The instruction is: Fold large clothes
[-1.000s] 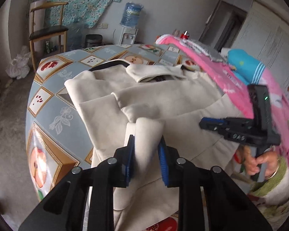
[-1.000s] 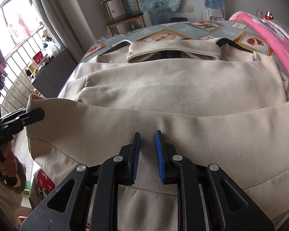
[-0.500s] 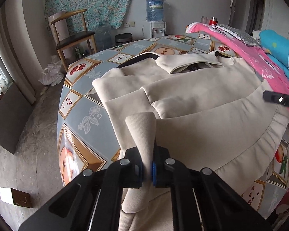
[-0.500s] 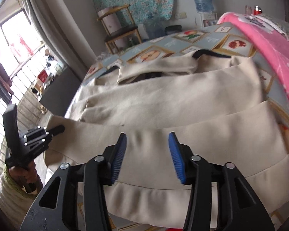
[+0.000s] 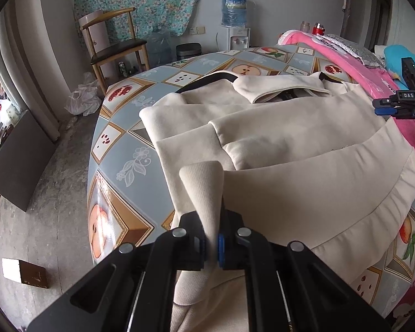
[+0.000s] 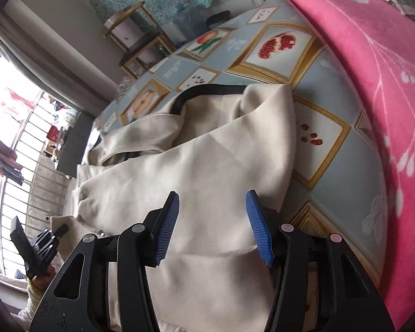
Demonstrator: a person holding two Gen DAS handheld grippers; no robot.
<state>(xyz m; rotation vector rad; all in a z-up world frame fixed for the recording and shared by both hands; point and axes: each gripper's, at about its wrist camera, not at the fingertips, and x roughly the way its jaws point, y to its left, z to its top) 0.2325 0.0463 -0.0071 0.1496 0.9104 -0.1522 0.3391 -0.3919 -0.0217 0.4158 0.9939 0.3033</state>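
Left gripper [image 5: 212,244] pinches one beige garment's [image 5: 304,171] cuff [image 5: 204,191].

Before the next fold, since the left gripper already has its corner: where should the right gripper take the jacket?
Probably the hem's free right corner, matching the ribbed corner pinched in the left gripper. The jacket lies flat on the table, so come in low from its right edge. The right gripper is open above it.

Bare tablecloth [image 5: 116,149] left of coat [image 5: 304,149]; pink blanket [image 6: 373,83] perhaps crowding right.
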